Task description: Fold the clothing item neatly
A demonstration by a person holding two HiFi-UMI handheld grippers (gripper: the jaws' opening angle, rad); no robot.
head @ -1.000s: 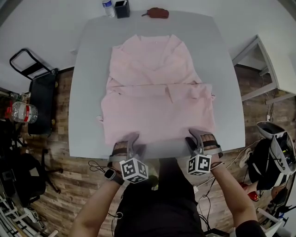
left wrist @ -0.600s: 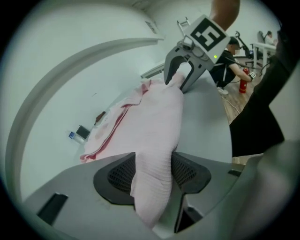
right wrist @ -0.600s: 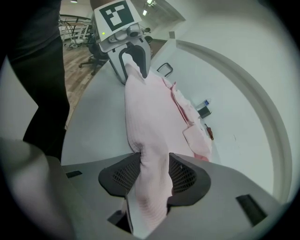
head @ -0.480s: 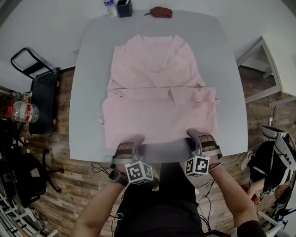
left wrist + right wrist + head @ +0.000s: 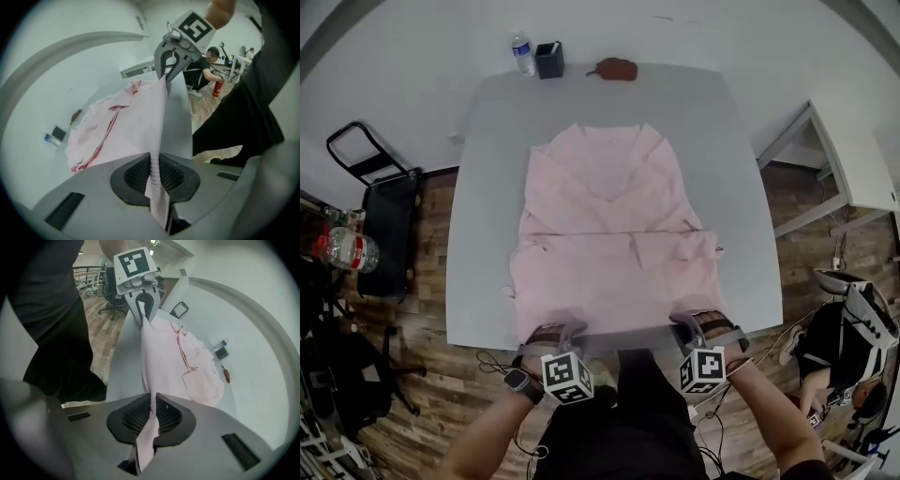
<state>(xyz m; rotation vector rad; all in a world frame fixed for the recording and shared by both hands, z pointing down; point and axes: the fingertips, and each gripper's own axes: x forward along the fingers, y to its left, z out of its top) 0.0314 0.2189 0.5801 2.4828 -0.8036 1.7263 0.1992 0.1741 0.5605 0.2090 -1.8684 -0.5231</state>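
Observation:
A pale pink shirt (image 5: 609, 234) lies spread on the grey table (image 5: 487, 234), collar at the far end and sleeves folded across the middle. My left gripper (image 5: 558, 333) is at the near hem's left corner, and its jaws have just been closing. In the left gripper view the hem (image 5: 157, 187) is pinched between the pads of the left gripper (image 5: 157, 176). My right gripper (image 5: 694, 323) has also just been closing, at the hem's right corner. The right gripper (image 5: 152, 413) is shut on that fabric (image 5: 147, 441). The hem stretches taut between the two grippers.
A water bottle (image 5: 521, 52), a black cup (image 5: 549, 59) and a red-brown pouch (image 5: 615, 68) stand along the table's far edge. A black trolley (image 5: 380, 187) is on the floor at the left. A white desk (image 5: 853, 159) stands at the right.
Both grippers have gone from open at the near hem to shut on it. They have lifted the hem slightly off the table edge.

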